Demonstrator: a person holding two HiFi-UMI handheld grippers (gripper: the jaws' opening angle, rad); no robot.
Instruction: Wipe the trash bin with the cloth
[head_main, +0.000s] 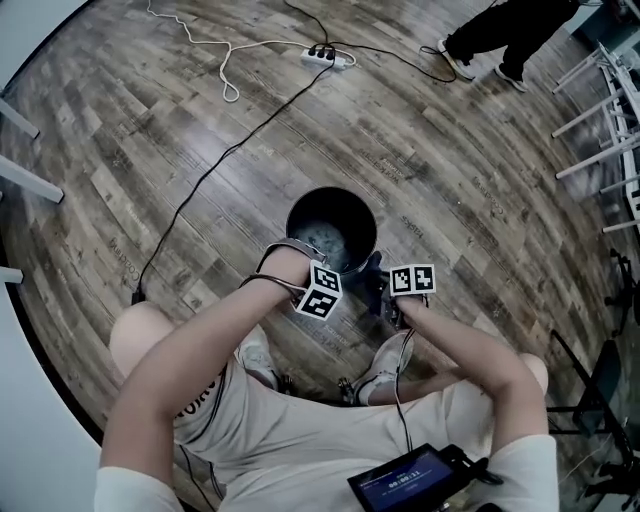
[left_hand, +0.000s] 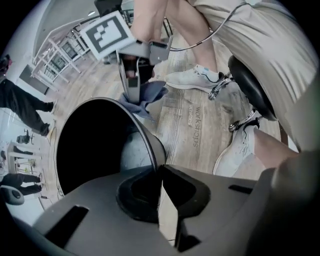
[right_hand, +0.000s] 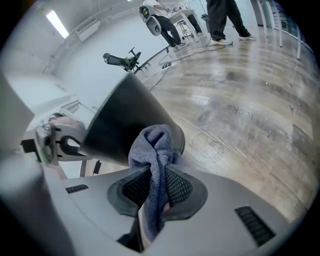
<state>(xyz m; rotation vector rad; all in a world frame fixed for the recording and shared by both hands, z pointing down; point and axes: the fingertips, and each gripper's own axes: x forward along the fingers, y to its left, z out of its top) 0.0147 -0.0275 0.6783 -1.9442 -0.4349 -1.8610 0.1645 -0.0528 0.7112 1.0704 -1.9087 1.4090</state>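
A black round trash bin (head_main: 331, 228) stands on the wood floor in front of my feet. My left gripper (head_main: 318, 290) points straight down at the bin's near edge. In the left gripper view it (left_hand: 159, 172) is shut on the bin's thin rim (left_hand: 150, 145). My right gripper (head_main: 397, 292) is just right of the bin, shut on a blue-grey cloth (right_hand: 155, 150). The cloth bunches above the jaws, right against the bin's dark outer wall (right_hand: 122, 117). The left gripper view also shows the right gripper (left_hand: 131, 87) with the cloth (left_hand: 147, 95) beside the bin's far side.
A power strip (head_main: 326, 57) with cables trailing across the floor lies behind the bin. Another person's legs (head_main: 500, 35) are at the far right, next to white rack legs (head_main: 600, 110). My own shoes (head_main: 385, 365) and a stool (left_hand: 250, 85) are close to the bin.
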